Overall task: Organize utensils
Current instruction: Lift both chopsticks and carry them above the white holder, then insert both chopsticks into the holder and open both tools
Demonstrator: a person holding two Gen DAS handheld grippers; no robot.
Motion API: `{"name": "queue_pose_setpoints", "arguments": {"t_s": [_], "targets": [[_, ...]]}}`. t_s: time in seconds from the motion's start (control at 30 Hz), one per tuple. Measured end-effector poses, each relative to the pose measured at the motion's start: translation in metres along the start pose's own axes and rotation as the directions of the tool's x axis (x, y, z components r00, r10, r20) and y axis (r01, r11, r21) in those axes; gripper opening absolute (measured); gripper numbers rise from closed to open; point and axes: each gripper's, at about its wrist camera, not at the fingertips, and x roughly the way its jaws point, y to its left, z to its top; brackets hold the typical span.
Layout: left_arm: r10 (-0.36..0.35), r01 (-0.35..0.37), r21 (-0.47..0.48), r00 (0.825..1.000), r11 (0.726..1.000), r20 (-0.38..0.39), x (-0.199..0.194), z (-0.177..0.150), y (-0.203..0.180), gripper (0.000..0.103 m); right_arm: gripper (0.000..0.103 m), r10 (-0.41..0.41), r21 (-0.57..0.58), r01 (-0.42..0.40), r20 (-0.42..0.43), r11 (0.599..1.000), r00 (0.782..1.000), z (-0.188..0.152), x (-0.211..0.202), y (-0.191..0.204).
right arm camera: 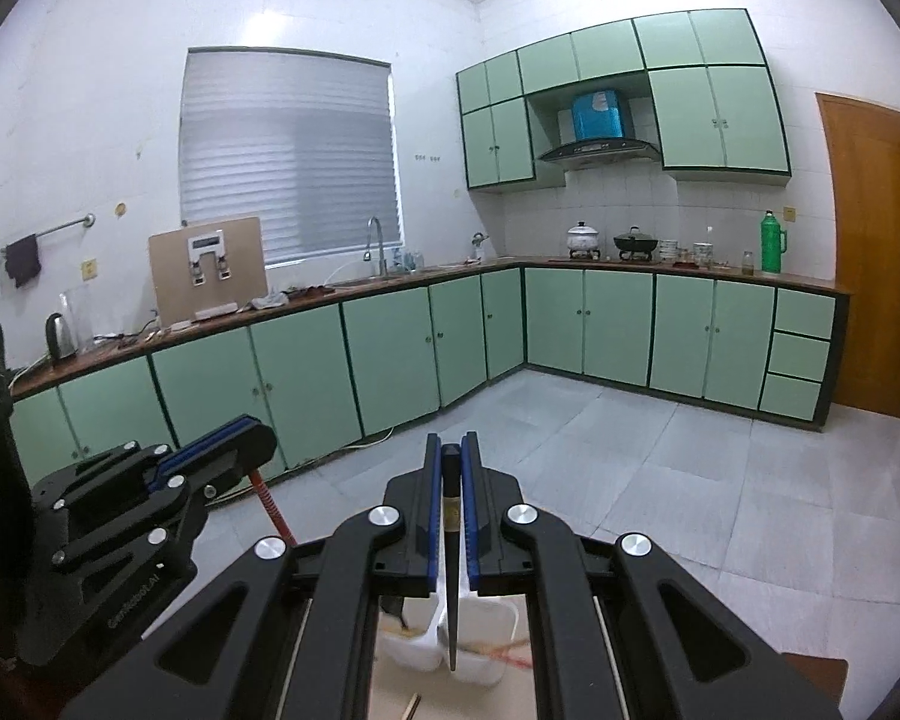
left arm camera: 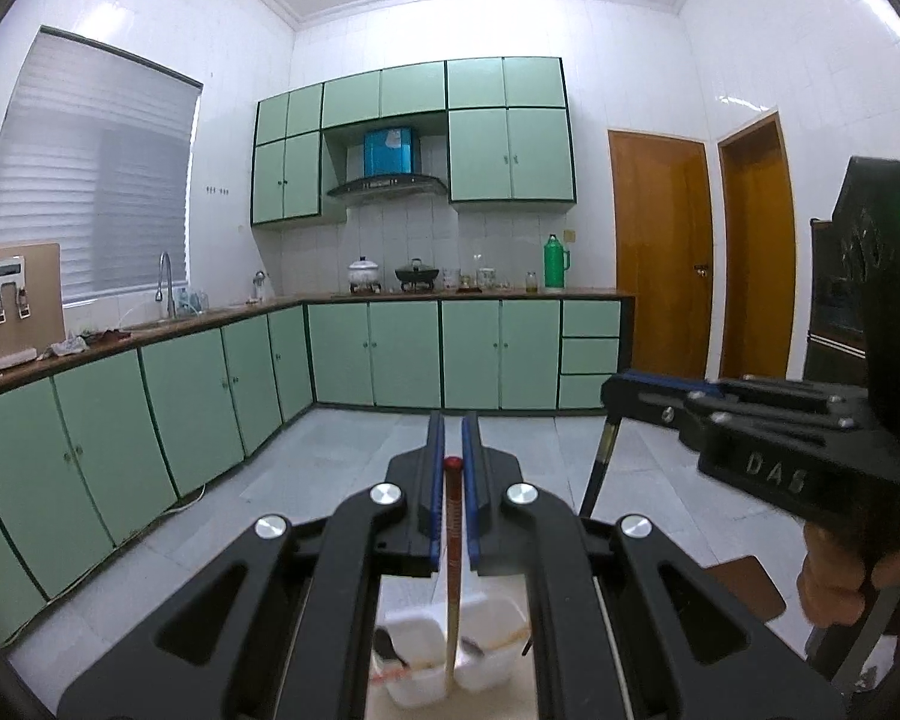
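Note:
My left gripper [left arm camera: 452,438] is shut on a red-tipped wooden chopstick [left arm camera: 452,552] that hangs down toward a white divided utensil box [left arm camera: 492,606] below it. My right gripper [right arm camera: 452,456] is shut on a black chopstick [right arm camera: 450,570] that points down over the same white box [right arm camera: 498,624]. The box holds a few utensils. Each gripper shows in the other's view: the right one [left arm camera: 615,390] with its black chopstick [left arm camera: 597,468], the left one [right arm camera: 258,429] with its red chopstick [right arm camera: 270,504].
Both grippers are held high above a light tabletop [right arm camera: 402,702]. A brown chair seat [left arm camera: 750,585] stands at the right. Green kitchen cabinets [right arm camera: 390,348], a sink tap [right arm camera: 377,243] and brown doors [left arm camera: 660,252] lie far off across a tiled floor.

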Motion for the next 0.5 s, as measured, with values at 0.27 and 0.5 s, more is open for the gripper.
{"name": "queue_pose_setpoints", "arguments": {"t_s": [0.27, 0.5], "targets": [[0.039, -0.039, -0.019, 0.999, 0.999, -0.015, 0.062, -0.018, 0.01, 0.005, 0.006, -0.058, 0.02, 0.059, -0.027, 0.998, 0.998, -0.016, 0.055, -0.017], [0.04, -0.046, -0.055, 0.994, 0.997, -0.104, 0.105, -0.057, 0.025, 0.005, 0.006, -0.071, 0.031, 0.074, -0.079, 0.997, 0.994, -0.046, 0.093, -0.022]]}}
